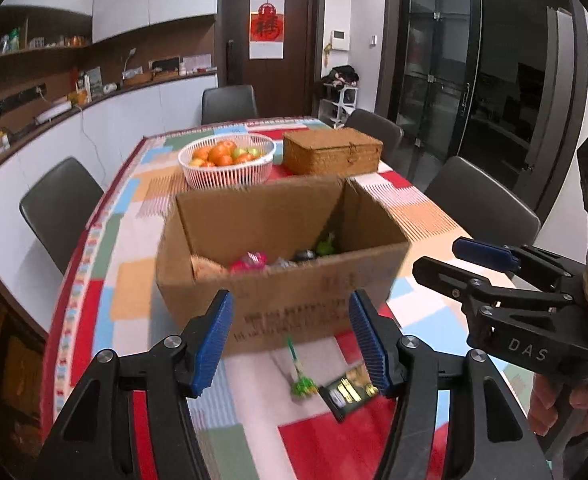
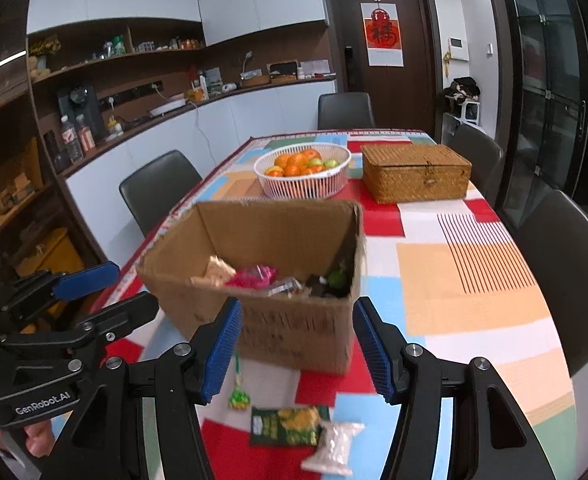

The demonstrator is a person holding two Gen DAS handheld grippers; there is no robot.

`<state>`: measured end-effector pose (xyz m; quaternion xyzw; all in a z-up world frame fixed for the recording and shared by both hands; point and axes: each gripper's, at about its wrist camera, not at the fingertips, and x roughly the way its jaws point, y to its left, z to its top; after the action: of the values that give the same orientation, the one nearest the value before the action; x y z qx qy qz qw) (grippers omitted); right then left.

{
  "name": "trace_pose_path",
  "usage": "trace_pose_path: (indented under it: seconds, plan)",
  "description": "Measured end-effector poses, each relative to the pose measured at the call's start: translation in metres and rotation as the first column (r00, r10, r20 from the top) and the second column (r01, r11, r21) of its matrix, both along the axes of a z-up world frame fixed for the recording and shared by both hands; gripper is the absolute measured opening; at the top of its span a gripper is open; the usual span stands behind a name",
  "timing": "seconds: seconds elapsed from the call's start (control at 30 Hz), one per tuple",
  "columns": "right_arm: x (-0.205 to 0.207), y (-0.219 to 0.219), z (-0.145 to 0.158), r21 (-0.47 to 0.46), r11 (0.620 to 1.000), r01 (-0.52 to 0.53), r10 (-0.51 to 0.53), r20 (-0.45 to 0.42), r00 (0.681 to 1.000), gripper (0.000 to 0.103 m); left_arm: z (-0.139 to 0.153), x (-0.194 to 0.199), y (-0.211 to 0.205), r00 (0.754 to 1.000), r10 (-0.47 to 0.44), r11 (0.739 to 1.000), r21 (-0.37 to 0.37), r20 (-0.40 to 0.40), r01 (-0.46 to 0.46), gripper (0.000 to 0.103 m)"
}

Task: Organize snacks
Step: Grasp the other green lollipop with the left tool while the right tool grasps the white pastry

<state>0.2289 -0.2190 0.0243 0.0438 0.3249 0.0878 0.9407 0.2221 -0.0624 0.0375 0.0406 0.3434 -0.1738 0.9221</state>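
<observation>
Dining table under a patchwork cloth, open cardboard box already holding snacks; green packet, white bag and lolly lie before it, awaiting boxing; left gripper and right gripper both unclenched, empty.

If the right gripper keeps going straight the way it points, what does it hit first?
Probably the near wall of the cardboard box, framed between the open right gripper. The loose snacks lie lower, likely under that line; depth is unclear.

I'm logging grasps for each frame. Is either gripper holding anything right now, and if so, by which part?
Nothing is held. The left gripper and right gripper both stand open, with no snack between their pads; the packets lie on the table in front of the box.
</observation>
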Motion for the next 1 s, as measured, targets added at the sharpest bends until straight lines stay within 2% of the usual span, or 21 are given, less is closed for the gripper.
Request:
trace_pose_path:
  seconds: [0.13, 0.3, 0.63, 0.77, 1.0]
  plan:
    - [-0.009, -0.004, -0.014, -0.014, 1.000, 0.005, -0.006, -0.042, 0.999, 0.058, -0.017, -0.013, 0.000, 1.000, 0.004, 1.000, 0.024, -0.023, -0.004, 0.059]
    - [-0.022, -0.006, -0.035, -0.036, 0.999, 0.026, -0.028, -0.084, 0.996, 0.058, -0.043, -0.021, 0.005, 0.996, 0.014, 0.999, 0.031, -0.089, -0.011, 0.059]
    - [-0.037, -0.001, -0.089, -0.039, 0.999, 0.017, -0.025, -0.236, 0.971, 0.058, -0.093, -0.034, 0.012, 0.984, 0.021, 0.996, 0.083, -0.179, -0.006, 0.059]
    - [-0.039, 0.002, -0.103, -0.049, 0.999, 0.017, -0.029, -0.269, 0.963, 0.058, -0.110, -0.033, 0.014, 0.979, 0.029, 0.995, 0.100, -0.201, -0.009, 0.059]
    - [-0.030, 0.000, -0.121, -0.045, 0.998, 0.037, -0.050, -0.315, 0.948, 0.058, -0.127, -0.015, 0.012, 0.971, 0.019, 0.996, 0.086, -0.239, 0.001, 0.059]
